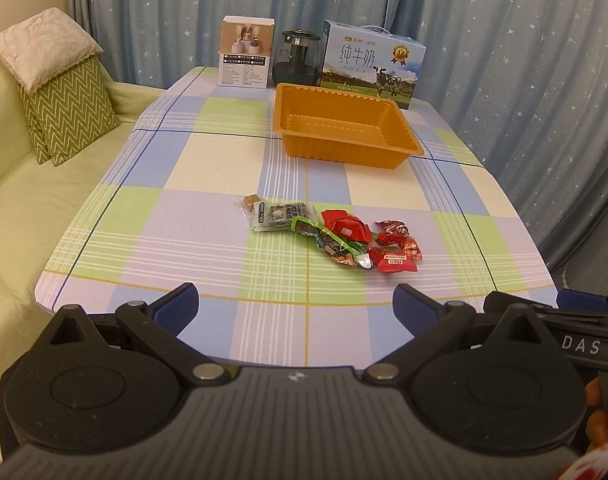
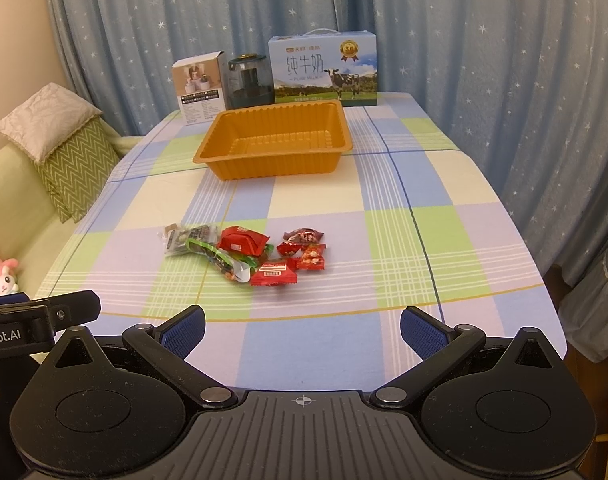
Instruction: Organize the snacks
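Note:
A pile of wrapped snacks (image 1: pixel 331 236) (image 2: pixel 248 252) lies mid-table: red packets (image 1: pixel 393 260) (image 2: pixel 274 274), a green-edged nut bag (image 1: pixel 335 246) (image 2: pixel 220 260) and a dark-printed clear pack (image 1: pixel 282 216) (image 2: pixel 190 238). An empty orange plastic tray (image 1: pixel 343 152) (image 2: pixel 276 168) stands farther back. My left gripper (image 1: pixel 296 308) hovers open over the near table edge, nothing between its blue pads. My right gripper (image 2: pixel 302 330) is open too, short of the snacks. Each gripper shows at the other view's edge.
A white product box (image 1: pixel 246 54) (image 2: pixel 200 88), a dark glass jar (image 1: pixel 298 58) (image 2: pixel 250 80) and a milk carton (image 1: pixel 371 66) (image 2: pixel 323 70) line the table's far edge before blue star curtains. A green sofa (image 1: pixel 20 200) with cushions (image 1: pixel 66 116) stands left, with a pink plush toy (image 2: pixel 0 274).

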### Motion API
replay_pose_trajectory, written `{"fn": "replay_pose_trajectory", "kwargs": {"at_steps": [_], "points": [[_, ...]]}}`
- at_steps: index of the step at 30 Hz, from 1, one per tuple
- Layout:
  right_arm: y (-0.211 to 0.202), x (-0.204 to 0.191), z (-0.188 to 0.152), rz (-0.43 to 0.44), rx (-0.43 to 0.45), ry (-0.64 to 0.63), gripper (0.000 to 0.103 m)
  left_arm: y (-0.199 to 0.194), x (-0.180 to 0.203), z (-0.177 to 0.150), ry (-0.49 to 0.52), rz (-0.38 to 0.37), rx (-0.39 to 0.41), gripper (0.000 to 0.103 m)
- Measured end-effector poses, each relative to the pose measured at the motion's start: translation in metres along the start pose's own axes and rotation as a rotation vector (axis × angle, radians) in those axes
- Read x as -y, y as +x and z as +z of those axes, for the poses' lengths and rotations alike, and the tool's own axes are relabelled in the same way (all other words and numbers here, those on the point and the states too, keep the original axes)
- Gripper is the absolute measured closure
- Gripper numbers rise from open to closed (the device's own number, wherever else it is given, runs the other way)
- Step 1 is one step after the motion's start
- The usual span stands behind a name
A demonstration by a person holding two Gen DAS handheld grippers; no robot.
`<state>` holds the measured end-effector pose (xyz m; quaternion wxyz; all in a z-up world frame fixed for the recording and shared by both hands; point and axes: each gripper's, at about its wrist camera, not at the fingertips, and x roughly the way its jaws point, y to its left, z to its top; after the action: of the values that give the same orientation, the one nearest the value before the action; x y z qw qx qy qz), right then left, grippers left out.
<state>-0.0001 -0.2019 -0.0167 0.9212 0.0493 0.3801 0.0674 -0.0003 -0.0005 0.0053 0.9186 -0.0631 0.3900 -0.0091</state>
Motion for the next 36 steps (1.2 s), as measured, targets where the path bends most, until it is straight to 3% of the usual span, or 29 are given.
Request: {"fn": "replay_pose_trajectory", "kwargs": {"at_steps": [11,19,20,22,36], "points": [[0.026,0.015,-0.006,0.002,0.03,0.029,0.0,0.029,-0.01,0.005,-0.02,-0.009,-0.023,0.0],[0.064,0.023,-0.002,0.02,0.045,0.058,0.001,0.076,-0.017,0.009,-0.045,-0.028,-0.044,0.0],[0.069,0.024,0.0,0.027,0.047,0.064,0.003,0.082,-0.017,0.01,-0.046,-0.029,-0.046,0.001],[0.082,0.026,0.002,0.045,0.04,0.069,0.019,0.095,-0.018,0.011,-0.045,-0.029,-0.051,0.004],[0.164,0.016,0.013,0.126,-0.011,0.045,0.042,0.164,-0.032,0.017,-0.065,-0.052,-0.084,0.014]]}}
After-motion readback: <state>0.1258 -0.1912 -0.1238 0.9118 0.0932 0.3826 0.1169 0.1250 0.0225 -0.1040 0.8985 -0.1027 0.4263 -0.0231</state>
